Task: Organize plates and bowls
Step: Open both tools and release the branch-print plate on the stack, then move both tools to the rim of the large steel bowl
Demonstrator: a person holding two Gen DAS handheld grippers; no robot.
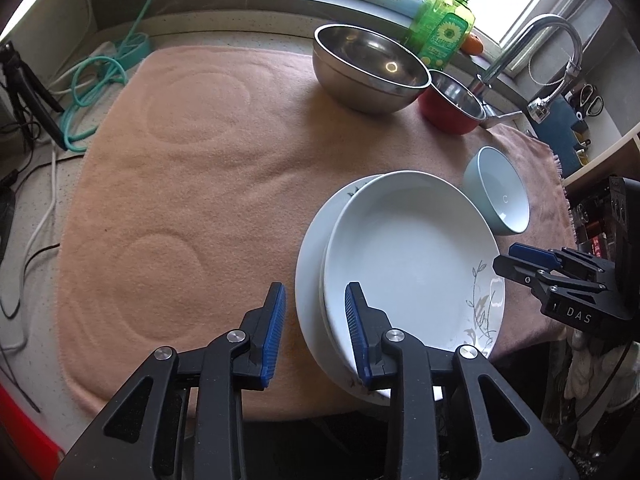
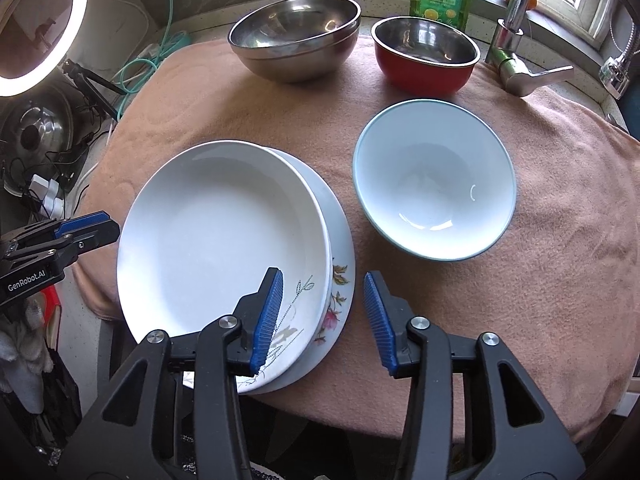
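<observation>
Two white plates are stacked on the pink towel (image 1: pixel 192 168). The top plate (image 1: pixel 408 256) (image 2: pixel 216 232) is deep, with a grey plant motif; the flowered lower plate (image 1: pixel 310 252) (image 2: pixel 342 280) sticks out beneath it. My left gripper (image 1: pixel 315 292) stands open astride the stack's left rim, its pads off the rim. My right gripper (image 2: pixel 322 276) is open over the stack's right rim, also seen as right gripper (image 1: pixel 520 260). The left gripper (image 2: pixel 92 228) shows at the left edge. A pale blue bowl (image 1: pixel 500 196) (image 2: pixel 432 184) sits right of the plates.
A large steel bowl (image 2: pixel 296 36) and a red bowl (image 2: pixel 424 56) with a steel inside stand at the back of the towel. Behind them are a green soap bottle (image 1: pixel 444 28) and a faucet (image 1: pixel 532 48). Teal cables (image 1: pixel 96 80) and a ring light (image 2: pixel 40 20) lie left.
</observation>
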